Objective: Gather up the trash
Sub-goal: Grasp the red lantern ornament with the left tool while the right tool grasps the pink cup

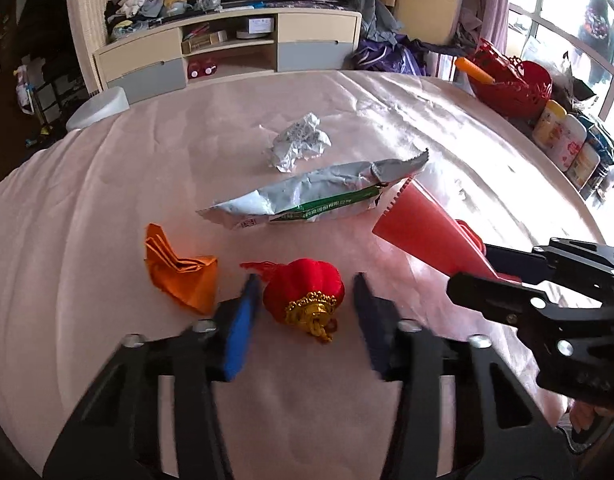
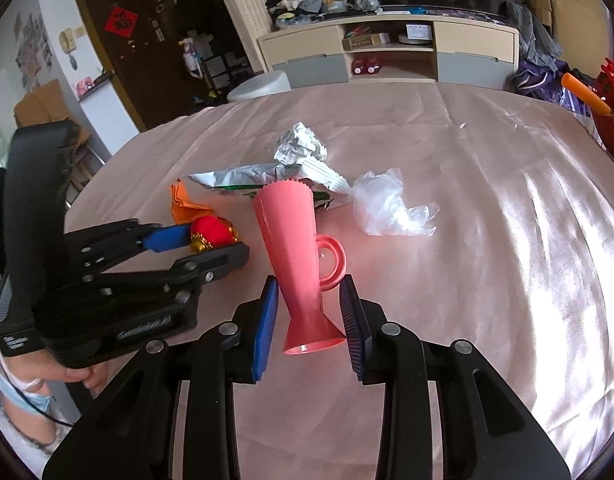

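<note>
On the pink cloth table lie a red lantern ornament, an orange folded paper, a silver snack wrapper, a crumpled foil ball and a clear plastic bag. My left gripper is open with its jaws on either side of the lantern, not closed on it. My right gripper is open around the narrow stem of a pink tall cup lying on the cloth; the cup also shows in the left wrist view.
A red basket with an orange stick and several bottles stand along the table's right edge. A TV cabinet and piles of clothes lie beyond the table. A white stool is at the far left.
</note>
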